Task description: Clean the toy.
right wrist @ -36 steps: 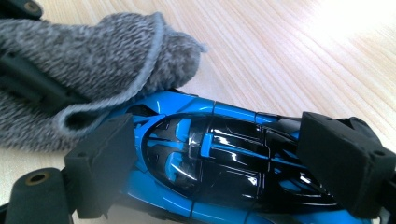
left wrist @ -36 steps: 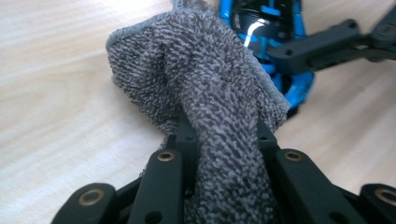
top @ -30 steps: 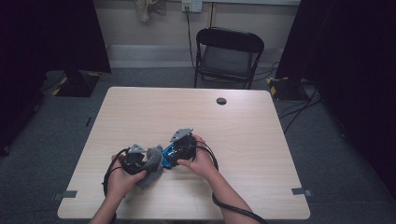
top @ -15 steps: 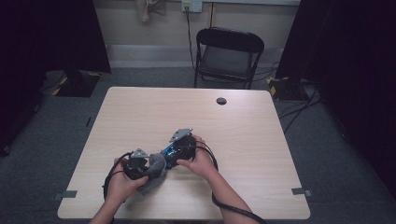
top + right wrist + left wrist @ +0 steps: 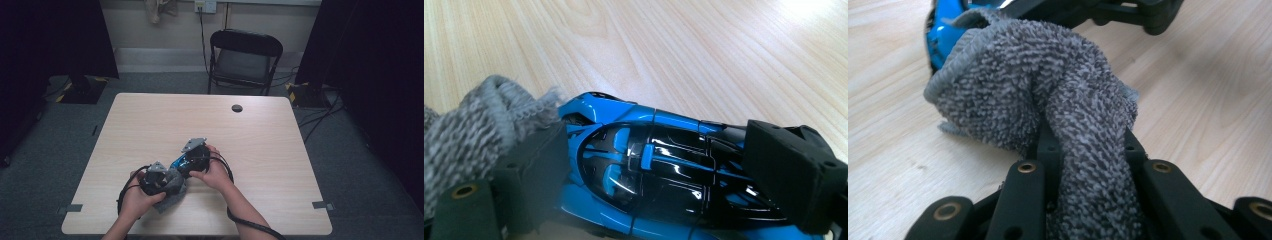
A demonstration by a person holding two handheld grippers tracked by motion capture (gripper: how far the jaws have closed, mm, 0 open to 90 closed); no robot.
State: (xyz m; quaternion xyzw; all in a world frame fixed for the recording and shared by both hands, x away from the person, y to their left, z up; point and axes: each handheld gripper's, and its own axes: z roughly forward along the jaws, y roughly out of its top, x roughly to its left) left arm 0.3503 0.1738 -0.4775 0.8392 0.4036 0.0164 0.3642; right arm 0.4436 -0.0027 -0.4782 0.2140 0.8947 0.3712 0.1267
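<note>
And there it was on the pale wooden table [image 5: 150, 120]: the left gripper [image 5: 156, 180] was clamped tight on a grey terry cloth [image 5: 172, 192], and in the left gripper view that cloth [image 5: 1048, 100] bunched up thick between the black jaws and rolled over toward a blue toy car [image 5: 943, 35] at about eleven o'clock. The cloth pressed right up against the car's end. Over on the other side, the right gripper [image 5: 187, 159] had the blue toy car [image 5: 181, 161] grasped across its body; in the right gripper view the car [image 5: 649, 170] lay between the two black pads, one at nine o'clock, one at three, both tight on its glossy blue-and-black shell, with the cloth [image 5: 479, 125] crowding in from about ten o'clock. From the high view, both hands worked close together near the table's front edge, around seven o'clock of its middle, the car just beside the cloth at its one o'clock. A folding chair [image 5: 245, 57] stood beyond the far edge at twelve.
</note>
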